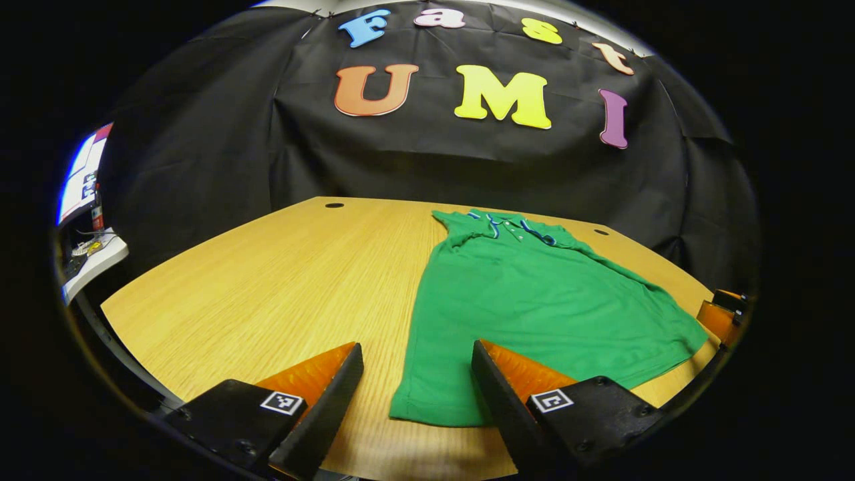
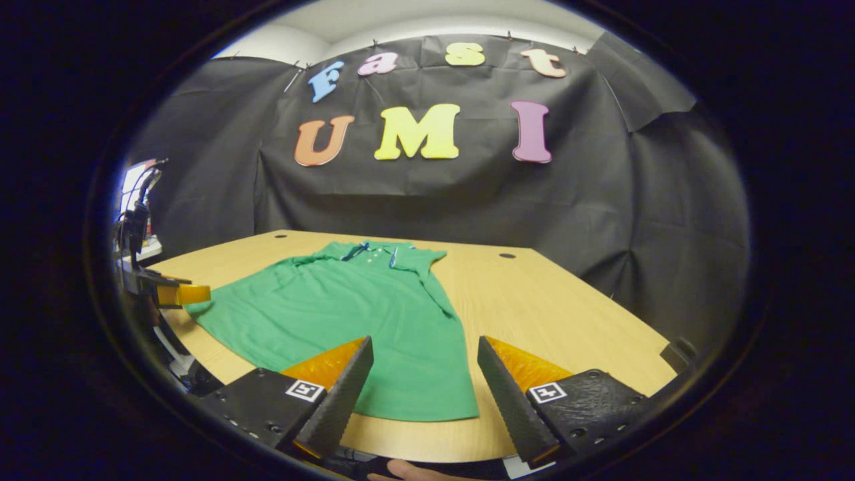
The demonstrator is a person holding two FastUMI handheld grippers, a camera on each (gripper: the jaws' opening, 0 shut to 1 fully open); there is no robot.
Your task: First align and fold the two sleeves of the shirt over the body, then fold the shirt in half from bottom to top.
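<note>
Both pairs of fingers, the left gripper [image 1: 417, 374] and right gripper [image 2: 424, 367], gape wide and empty at the near hem of a green shirt [image 1: 534, 300], which lies collar-away along the table [image 1: 280, 280], each gripper over its own hem corner.

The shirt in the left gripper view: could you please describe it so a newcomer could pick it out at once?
Start at the light wooden table in front of the black cloth wall. The shirt lies flat on the table's right half, collar toward the wall and hem toward the camera. It is the only garment there, bright green, with a dark-trimmed collar and buttoned placket.
</note>
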